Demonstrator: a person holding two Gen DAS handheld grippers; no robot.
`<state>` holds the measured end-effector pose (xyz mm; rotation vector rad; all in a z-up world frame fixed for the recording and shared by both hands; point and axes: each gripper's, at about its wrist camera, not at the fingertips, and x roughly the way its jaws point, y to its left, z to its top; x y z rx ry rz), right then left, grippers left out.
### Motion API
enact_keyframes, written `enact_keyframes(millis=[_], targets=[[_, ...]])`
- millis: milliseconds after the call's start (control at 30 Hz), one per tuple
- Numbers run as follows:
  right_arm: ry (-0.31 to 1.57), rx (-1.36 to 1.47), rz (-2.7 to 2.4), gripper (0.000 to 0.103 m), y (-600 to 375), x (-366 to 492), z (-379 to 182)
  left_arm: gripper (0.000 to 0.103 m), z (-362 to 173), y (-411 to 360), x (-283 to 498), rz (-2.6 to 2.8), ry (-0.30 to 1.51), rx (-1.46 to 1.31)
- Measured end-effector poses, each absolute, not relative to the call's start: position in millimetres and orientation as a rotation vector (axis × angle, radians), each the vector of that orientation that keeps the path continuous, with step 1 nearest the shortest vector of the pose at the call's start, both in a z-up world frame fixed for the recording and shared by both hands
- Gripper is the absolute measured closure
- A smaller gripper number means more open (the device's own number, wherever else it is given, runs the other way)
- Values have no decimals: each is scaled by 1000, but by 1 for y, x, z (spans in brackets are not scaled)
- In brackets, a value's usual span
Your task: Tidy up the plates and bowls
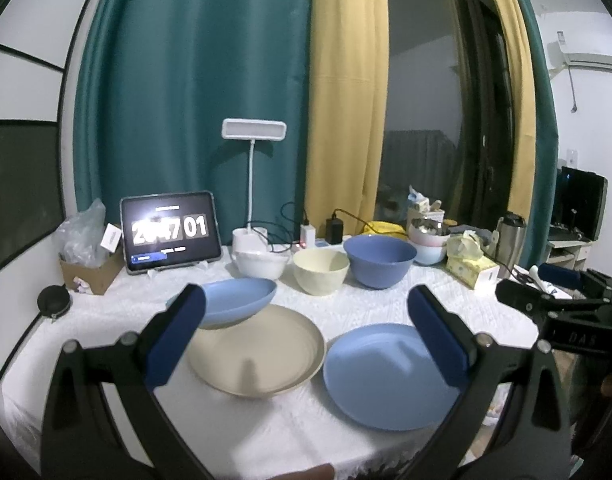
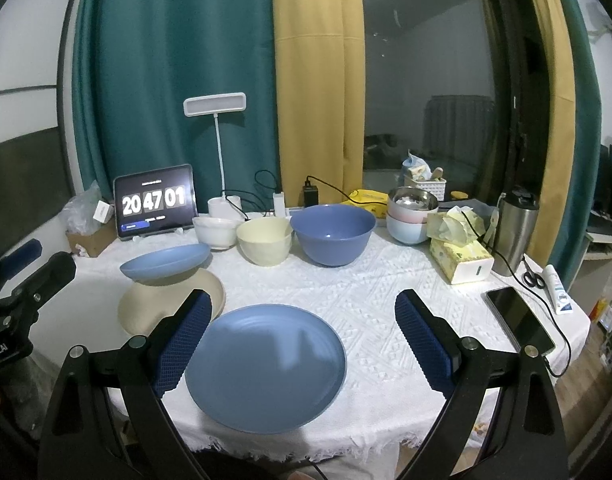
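A flat blue plate (image 1: 389,376) (image 2: 266,366) lies near the table's front edge. Left of it a cream plate (image 1: 258,350) (image 2: 162,300) carries a shallow light-blue dish (image 1: 234,300) (image 2: 166,260) tilted on its far rim. Behind stand a white bowl (image 1: 260,266) (image 2: 214,230), a cream bowl (image 1: 321,270) (image 2: 264,240) and a dark-blue bowl (image 1: 379,260) (image 2: 331,232). My left gripper (image 1: 306,344) is open and empty above the cream and blue plates. My right gripper (image 2: 302,344) is open and empty above the blue plate.
A tablet clock (image 2: 156,202), a desk lamp (image 2: 214,106), chargers and cables line the back. Stacked bowls (image 2: 409,216), a tissue box (image 2: 459,256), a steel flask (image 2: 517,236), a phone (image 2: 519,318), scissors and a tube sit at the right. A cardboard box (image 1: 90,270) sits at the left.
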<state>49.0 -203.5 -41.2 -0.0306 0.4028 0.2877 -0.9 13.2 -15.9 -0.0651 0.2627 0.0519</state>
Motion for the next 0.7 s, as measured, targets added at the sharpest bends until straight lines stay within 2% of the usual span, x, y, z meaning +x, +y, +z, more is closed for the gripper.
enact_keyframes(millis=[700], targets=[[418, -41, 274, 7, -212, 54, -49, 1, -12, 14, -2, 45, 250, -71]])
